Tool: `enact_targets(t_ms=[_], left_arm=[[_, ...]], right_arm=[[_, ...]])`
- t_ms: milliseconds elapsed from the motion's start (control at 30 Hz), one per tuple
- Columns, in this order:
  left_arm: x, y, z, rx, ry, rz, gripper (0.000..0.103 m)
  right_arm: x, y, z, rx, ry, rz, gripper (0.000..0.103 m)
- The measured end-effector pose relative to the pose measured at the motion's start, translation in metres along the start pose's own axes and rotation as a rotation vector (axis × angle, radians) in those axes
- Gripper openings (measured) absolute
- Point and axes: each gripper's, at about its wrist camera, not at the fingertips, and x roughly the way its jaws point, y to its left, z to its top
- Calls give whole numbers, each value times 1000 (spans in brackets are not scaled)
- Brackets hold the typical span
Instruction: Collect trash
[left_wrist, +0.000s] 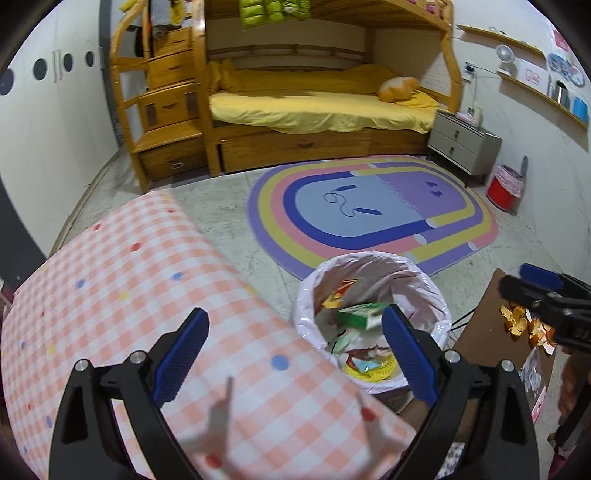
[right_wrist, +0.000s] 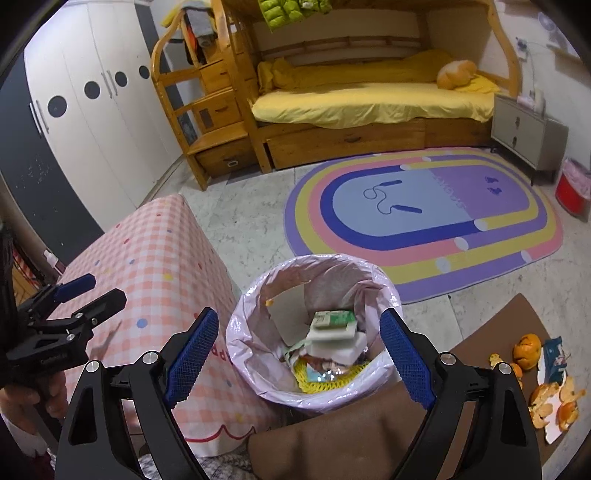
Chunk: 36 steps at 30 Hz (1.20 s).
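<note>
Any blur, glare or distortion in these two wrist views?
Left wrist: strong fisheye bending, dark corners, gripper shadow on the checked cloth, bin sharp. Right wrist: same bending, the carton over the bin is motion-blurred, glare on the liner.

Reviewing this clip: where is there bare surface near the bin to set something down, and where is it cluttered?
Free: the checked tablecloth left of the lined bin, bare apart from the left gripper above it; also the brown table between the bin and the orange peels. Crowded: that table's right end, with peels and a wrapper, and the bin itself.
</note>
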Motion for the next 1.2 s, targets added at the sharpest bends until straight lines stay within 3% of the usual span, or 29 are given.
enact_targets(t_ms=[200, 433, 833, 1200], left_arm=[[-36, 21, -8, -61, -11, 46, 93], [-108, 52, -31, -151, 1, 138, 96], [-223, 95, -101, -330, 47, 353, 96], [-294, 116, -157, -444, 29, 483, 96]], right_arm=[[-42, 30, 1, -36, -32, 23, 90], [-84, 77, -7, -75, -18, 106, 93], [-144, 187, -37, -319, -16, 238, 94], [-183, 229, -57, -435, -49, 299, 94]])
